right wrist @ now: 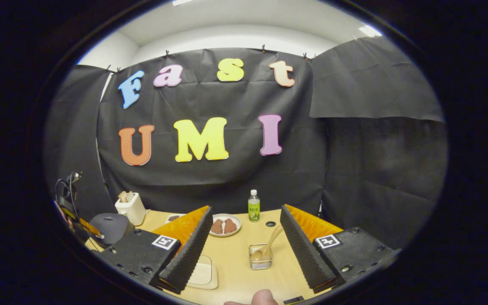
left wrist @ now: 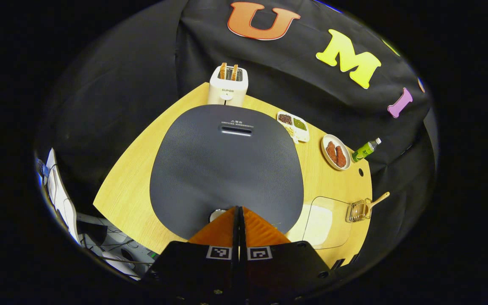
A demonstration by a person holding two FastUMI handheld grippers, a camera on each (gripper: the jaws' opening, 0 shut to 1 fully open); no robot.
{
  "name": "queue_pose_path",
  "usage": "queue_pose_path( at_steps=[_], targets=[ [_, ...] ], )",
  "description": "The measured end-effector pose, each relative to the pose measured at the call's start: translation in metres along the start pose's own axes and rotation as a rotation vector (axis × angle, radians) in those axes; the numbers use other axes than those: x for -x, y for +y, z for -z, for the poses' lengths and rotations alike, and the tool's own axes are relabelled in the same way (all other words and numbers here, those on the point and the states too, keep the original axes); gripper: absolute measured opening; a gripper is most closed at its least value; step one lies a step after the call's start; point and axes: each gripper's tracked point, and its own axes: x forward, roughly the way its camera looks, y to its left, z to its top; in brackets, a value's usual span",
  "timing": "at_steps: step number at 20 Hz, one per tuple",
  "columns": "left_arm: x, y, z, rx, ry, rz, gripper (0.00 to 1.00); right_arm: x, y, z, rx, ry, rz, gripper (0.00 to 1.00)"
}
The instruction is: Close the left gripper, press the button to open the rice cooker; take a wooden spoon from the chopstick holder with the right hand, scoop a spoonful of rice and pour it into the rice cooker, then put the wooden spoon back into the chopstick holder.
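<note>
My left gripper (left wrist: 239,208) was pressed together, empty, tips poised over the rice cooker (left wrist: 227,169) lid's near edge. My right gripper (right wrist: 244,237) stood spread wide, empty, the wooden spoon (right wrist: 265,248) in the chopstick holder (right wrist: 261,258) between its fingers, right of the cooker.

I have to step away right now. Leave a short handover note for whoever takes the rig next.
Left gripper: shut, empty, hanging over the front edge of the rice cooker, by its button.
Right gripper: open, empty, above the table, facing the chopstick holder.
Things: rice cooker lid is down. Wooden spoon stands in the chopstick holder. Clear rice container sits between cooker and holder.
Done: left gripper closed.
Left: press the button to open the cooker, take the spoon with the right gripper, scoop rice, pour it in, return the spoon.
</note>
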Motion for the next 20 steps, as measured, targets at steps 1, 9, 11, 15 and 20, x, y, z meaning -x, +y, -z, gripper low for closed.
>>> queue_pose_path(
  at_steps=[1, 9, 11, 15, 20],
  targets=[
    [0.007, -0.002, -0.009, -0.016, -0.038, -0.002, 0.0, 0.001, -0.002, -0.001, 0.002, -0.006, 0.004, 1.0],
    [0.068, -0.026, -0.093, -0.048, -0.365, 0.043, 0.0, 0.017, -0.02, -0.005, 0.007, -0.019, 0.033, 1.0],
    [0.078, -0.035, -0.107, -0.046, -0.425, 0.072, 0.0, 0.02, -0.024, -0.007, 0.003, -0.026, 0.038, 1.0],
    [0.092, -0.042, -0.12, -0.082, -0.489, 0.075, 0.02, 0.026, -0.032, -0.008, -0.005, -0.034, 0.051, 1.0],
    [0.118, -0.055, -0.131, -0.081, -0.6, 0.109, 0.18, 0.033, -0.042, -0.009, 0.001, -0.036, 0.063, 1.0]
  ],
)
